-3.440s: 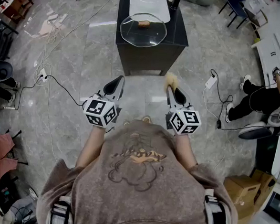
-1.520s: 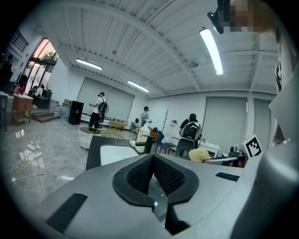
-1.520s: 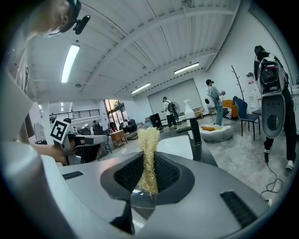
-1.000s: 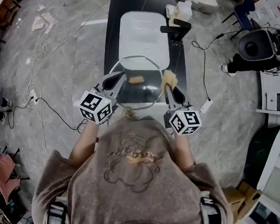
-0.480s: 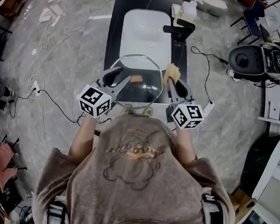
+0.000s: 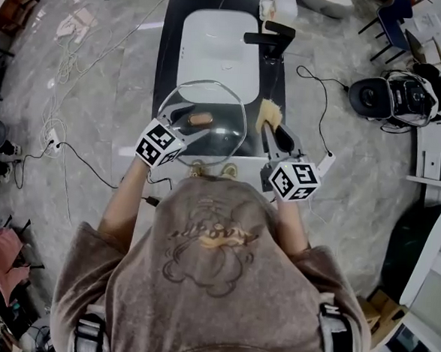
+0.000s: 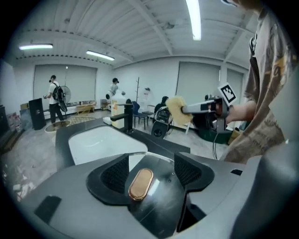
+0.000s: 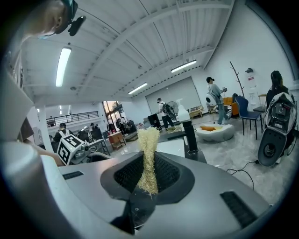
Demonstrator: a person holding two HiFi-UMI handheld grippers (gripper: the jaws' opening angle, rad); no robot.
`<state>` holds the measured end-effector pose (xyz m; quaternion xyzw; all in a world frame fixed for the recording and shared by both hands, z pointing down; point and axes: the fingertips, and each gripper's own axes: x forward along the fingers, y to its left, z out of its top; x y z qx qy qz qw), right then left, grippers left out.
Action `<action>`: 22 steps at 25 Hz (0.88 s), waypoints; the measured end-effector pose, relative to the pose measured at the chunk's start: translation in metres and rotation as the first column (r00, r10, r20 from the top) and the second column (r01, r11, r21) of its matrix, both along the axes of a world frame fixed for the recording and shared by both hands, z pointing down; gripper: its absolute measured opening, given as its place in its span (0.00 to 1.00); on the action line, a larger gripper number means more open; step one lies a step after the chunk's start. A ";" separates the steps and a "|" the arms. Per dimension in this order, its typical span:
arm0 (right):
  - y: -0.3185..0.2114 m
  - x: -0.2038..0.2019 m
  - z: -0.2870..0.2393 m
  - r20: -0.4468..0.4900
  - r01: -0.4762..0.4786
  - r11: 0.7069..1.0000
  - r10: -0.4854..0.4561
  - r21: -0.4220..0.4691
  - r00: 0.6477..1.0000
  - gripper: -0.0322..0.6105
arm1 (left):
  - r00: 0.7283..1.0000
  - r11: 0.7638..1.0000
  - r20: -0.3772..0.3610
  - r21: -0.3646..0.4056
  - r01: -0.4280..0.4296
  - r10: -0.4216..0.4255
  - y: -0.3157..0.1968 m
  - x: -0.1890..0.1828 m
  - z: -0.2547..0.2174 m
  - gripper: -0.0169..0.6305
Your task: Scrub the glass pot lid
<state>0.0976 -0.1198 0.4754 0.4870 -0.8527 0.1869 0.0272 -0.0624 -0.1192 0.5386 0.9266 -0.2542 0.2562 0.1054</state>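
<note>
The glass pot lid [image 6: 222,126] lies on the black counter [image 6: 168,70] in front of the sink, with its oval copper handle [image 6: 200,118] on top. My left gripper [image 6: 188,126] is low over the lid, and its jaws have just been opening. In the left gripper view the handle [image 7: 140,183] sits between the pads [image 7: 116,174] with a gap on each side, glass [image 7: 161,200] beneath. My right gripper [image 6: 272,135] hovers at the lid's right edge, shut on a yellow fibrous scrubber [image 6: 268,113], which stands pinched upright [image 8: 148,154] in the right gripper view.
A white sink basin [image 6: 220,55] with a black faucet [image 6: 269,38] takes up the counter's far half. A bottle [image 6: 287,5] stands behind the faucet. Cables [image 6: 317,80] and a round appliance [image 6: 384,96] lie on the floor to the right. People stand far off in the room.
My left gripper has dropped onto the lid and spread its jaws around the handle. The right gripper with the scrubber has shifted a little. The counter has drawn nearer in the head view.
</note>
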 end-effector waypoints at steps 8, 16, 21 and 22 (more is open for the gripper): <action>0.007 0.015 0.004 0.001 -0.023 1.000 0.023 -0.014 1.000 0.15 | 0.982 0.995 0.163 -0.041 -0.088 0.093 -0.015 0.007 0.066 0.49; 0.014 0.036 0.011 -0.003 -0.071 0.997 0.070 -0.038 0.998 0.15 | 0.956 0.985 0.242 -0.090 -0.145 0.163 -0.021 0.007 0.100 0.44; 0.015 0.044 0.012 -0.009 -0.098 0.994 0.098 -0.043 0.995 0.15 | 0.948 0.980 0.248 -0.083 -0.183 0.198 -0.022 0.010 0.105 0.39; 0.015 0.045 0.012 -0.010 -0.102 0.994 0.101 -0.045 0.995 0.15 | 0.948 0.979 0.247 -0.078 -0.188 0.201 -0.022 0.010 0.105 0.39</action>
